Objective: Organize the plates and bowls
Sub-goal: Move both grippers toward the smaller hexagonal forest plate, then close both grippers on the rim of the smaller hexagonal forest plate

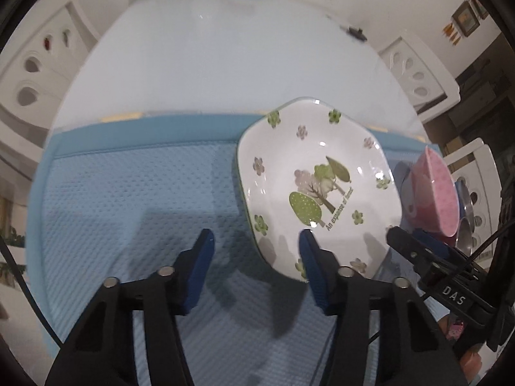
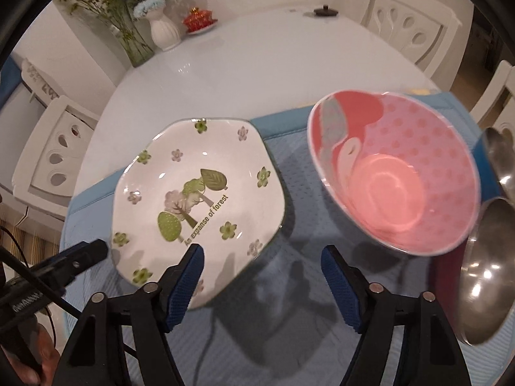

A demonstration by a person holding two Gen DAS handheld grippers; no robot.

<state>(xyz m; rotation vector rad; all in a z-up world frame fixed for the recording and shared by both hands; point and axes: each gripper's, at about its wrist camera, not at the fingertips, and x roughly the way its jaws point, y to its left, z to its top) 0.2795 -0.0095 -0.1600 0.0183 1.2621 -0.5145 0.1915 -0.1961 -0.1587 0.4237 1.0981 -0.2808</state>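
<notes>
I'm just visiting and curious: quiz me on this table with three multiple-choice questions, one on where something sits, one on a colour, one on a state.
1. Where does the white plate lie relative to the pink bowl, in the right wrist view?
A. to its left
B. inside it
C. to its right

2. What colour is the mat under the dishes?
A. red
B. light blue
C. black

3. What does the right gripper hold?
A. the plate
B. the bowl
C. nothing

Answers:
1 A: the plate lies left of the bowl, a strip of mat between them.
2 B: the dimpled fabric is light blue.
3 C: its jaws stand open over bare mat.
</notes>
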